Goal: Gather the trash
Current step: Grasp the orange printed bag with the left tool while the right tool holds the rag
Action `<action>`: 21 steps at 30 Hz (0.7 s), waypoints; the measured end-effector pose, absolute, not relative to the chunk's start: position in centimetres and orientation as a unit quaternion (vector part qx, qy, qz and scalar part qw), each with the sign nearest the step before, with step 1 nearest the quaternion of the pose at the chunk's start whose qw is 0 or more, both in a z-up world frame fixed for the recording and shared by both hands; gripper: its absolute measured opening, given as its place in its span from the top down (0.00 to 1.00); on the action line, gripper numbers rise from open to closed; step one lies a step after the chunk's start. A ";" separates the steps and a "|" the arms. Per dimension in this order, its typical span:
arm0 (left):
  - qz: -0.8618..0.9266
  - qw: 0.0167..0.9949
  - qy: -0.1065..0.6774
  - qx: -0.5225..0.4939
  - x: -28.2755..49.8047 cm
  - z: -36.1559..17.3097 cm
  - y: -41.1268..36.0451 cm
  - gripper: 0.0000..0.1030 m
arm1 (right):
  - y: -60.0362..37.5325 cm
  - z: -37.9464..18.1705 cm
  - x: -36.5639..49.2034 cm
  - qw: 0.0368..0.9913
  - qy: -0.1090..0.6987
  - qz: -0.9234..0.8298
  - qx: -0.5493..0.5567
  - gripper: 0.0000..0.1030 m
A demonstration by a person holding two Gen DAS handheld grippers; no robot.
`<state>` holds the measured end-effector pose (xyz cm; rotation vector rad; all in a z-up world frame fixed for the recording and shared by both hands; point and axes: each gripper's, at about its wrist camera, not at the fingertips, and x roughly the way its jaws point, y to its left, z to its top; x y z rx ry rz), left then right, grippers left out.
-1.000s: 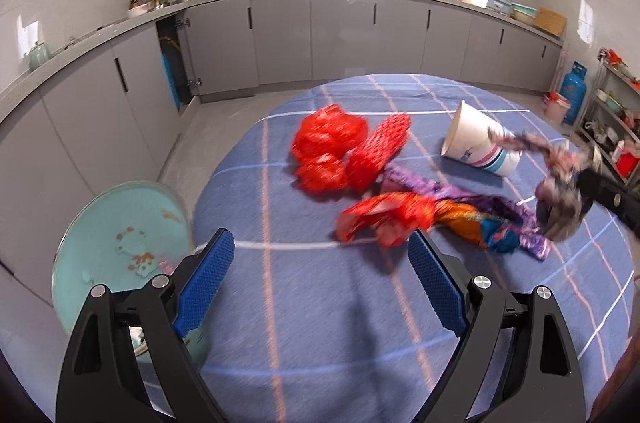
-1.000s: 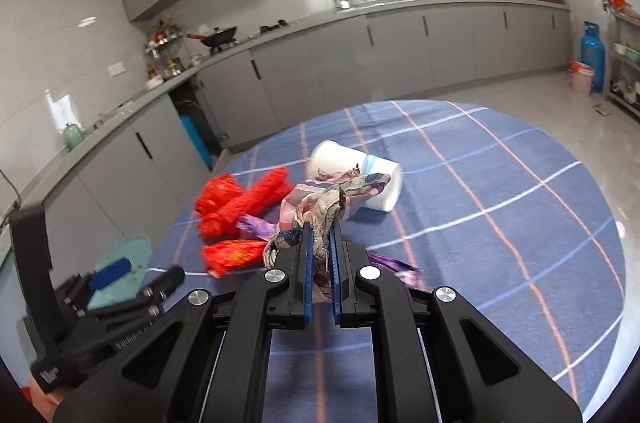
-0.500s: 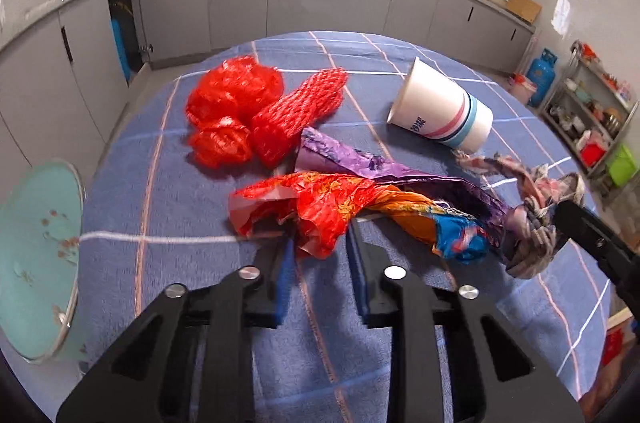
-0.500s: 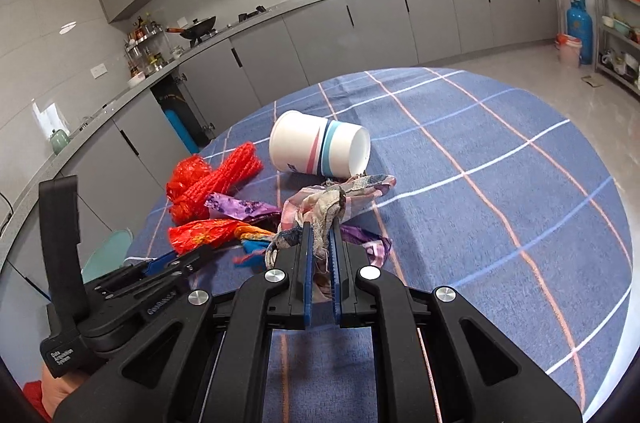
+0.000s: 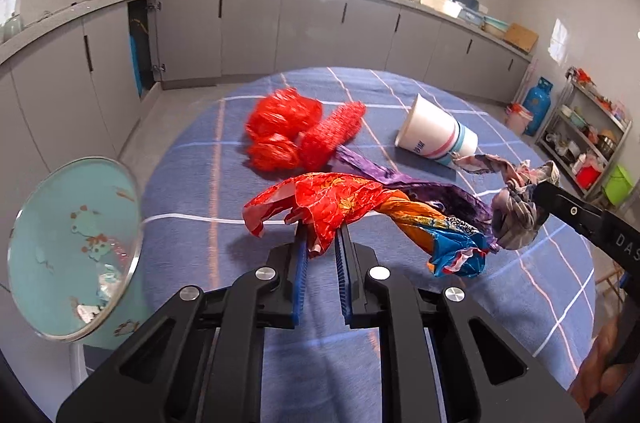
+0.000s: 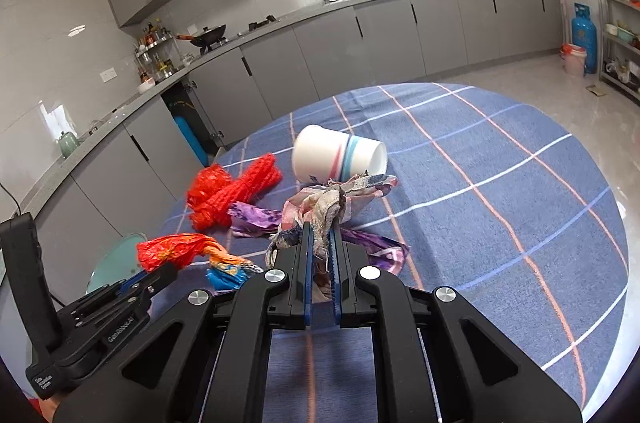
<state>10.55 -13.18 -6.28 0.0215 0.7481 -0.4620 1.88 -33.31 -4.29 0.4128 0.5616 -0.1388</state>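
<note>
Our left gripper (image 5: 322, 241) had just closed, pinching the red-and-orange crinkled plastic wrapper (image 5: 340, 199), whose long axis trailed rightward to its blue end above the blue checked tablecloth (image 5: 520, 283). Our right gripper (image 6: 320, 231) was clenched on a faded patterned rag (image 6: 332, 199). Behind lay a red mesh bag (image 5: 316, 137) and a tipped white paper cup (image 5: 436, 137), grey kitchen cabinets (image 5: 312, 31) beyond.

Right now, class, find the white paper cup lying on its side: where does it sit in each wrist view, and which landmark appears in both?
Left wrist view: the white paper cup lies right of centre on the blue tablecloth.
Right wrist view: the cup lies near the centre, just beyond the patterned rag.
Shared landmark: the red mesh bag, to the cup's left in both.
</note>
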 end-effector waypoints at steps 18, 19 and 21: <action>-0.175 0.929 0.325 -0.025 9.4 -3.1 -6.6 0.87 | -28.0 -2.3 2.3 0.950 0.269 -0.024 0.159 0.92; -0.172 0.930 0.323 -0.027 9.3 -3.0 -6.2 0.87 | -27.8 -2.2 2.4 0.950 0.269 -0.022 0.157 0.92; -0.165 0.933 0.320 -0.032 9.3 -2.7 -5.3 0.87 | -27.0 -2.0 2.6 0.951 0.269 -0.016 0.150 0.92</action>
